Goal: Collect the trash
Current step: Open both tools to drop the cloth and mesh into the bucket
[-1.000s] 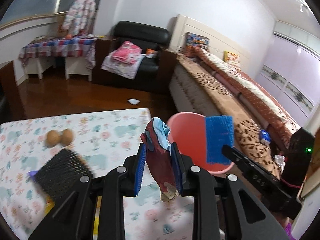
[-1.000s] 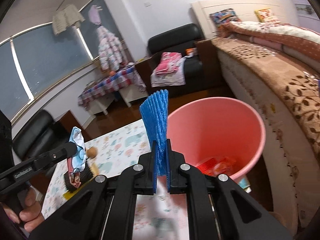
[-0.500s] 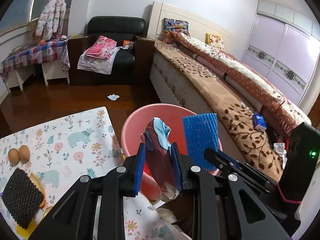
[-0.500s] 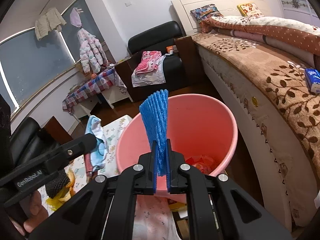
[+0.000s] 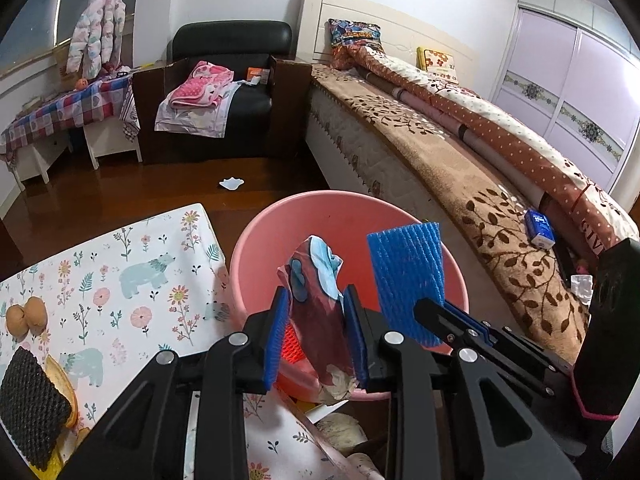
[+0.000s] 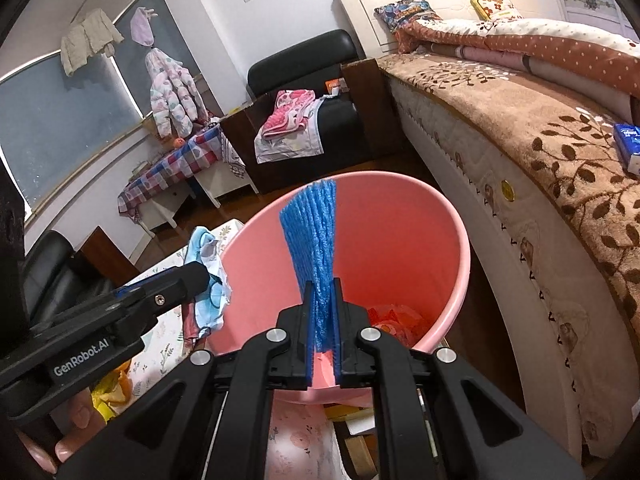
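A: Where does the bin [image 5: 248, 280] lie from the two loads?

B: Straight below and ahead. The left gripper [image 5: 316, 330] has its fingers closed on a crumpled wrapper [image 5: 316, 292], upright, just over the near rim.

A: And the right gripper [image 6: 322, 320]?

B: Clamped on the blue foam net [image 6: 314, 240] (long axis upright), further over the opening, so likely nearer to dropping.
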Available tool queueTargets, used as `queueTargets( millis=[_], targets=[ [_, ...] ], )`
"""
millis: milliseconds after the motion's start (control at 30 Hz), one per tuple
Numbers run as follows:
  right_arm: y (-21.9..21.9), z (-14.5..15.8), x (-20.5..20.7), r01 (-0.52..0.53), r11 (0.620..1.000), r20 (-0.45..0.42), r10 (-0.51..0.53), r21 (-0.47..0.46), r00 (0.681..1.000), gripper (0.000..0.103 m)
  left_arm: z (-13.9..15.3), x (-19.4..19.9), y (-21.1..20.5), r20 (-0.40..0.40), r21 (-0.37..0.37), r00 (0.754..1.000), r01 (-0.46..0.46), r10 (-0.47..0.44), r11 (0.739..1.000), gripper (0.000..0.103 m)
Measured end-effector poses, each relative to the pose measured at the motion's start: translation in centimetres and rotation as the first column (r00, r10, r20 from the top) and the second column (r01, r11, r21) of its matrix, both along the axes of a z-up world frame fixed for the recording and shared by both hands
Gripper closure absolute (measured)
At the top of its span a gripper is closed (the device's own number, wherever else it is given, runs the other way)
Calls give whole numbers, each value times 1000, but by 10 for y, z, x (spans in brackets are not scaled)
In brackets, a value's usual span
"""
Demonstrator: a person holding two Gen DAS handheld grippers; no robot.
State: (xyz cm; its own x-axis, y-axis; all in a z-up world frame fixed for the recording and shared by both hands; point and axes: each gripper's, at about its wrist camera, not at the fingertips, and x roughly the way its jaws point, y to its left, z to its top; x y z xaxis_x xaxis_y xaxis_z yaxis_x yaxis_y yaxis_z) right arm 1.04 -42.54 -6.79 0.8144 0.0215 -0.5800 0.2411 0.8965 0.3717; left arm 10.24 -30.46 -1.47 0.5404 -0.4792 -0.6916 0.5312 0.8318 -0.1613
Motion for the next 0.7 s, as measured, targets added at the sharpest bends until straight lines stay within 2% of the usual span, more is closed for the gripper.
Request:
queueTargets(
  millis=[67,167,200,300,333,700],
  targets=[
    [-1,-2,2,2,1000,-14,-2,8,1000,96,0,0,-1,7,3,1000,0,0,1000,71],
    [-2,-5,4,6,1000,-28,-6,12,1000,95,0,-3,-4,27,10,1000,-5,4,1000,61],
    [-3,-6,4,7,1000,-30,-6,11,1000,92,1,-4,-4,33,10,999,-6,5,1000,59],
    [-3,-6,2,11,1000,-18,-11,13,1000,74,3,-5,-4,44,10,999,-7,7,1000,56],
    [-3,-6,1,14,1000,-14,-14,12,1000,72,3,-6,-3,45,9,999,-8,8,1000,55],
    [-2,-2,-1,13,1000,-7,-13,1,1000,71,16,-13,6,76,-4,997,-24,24,1000,51]
  ],
)
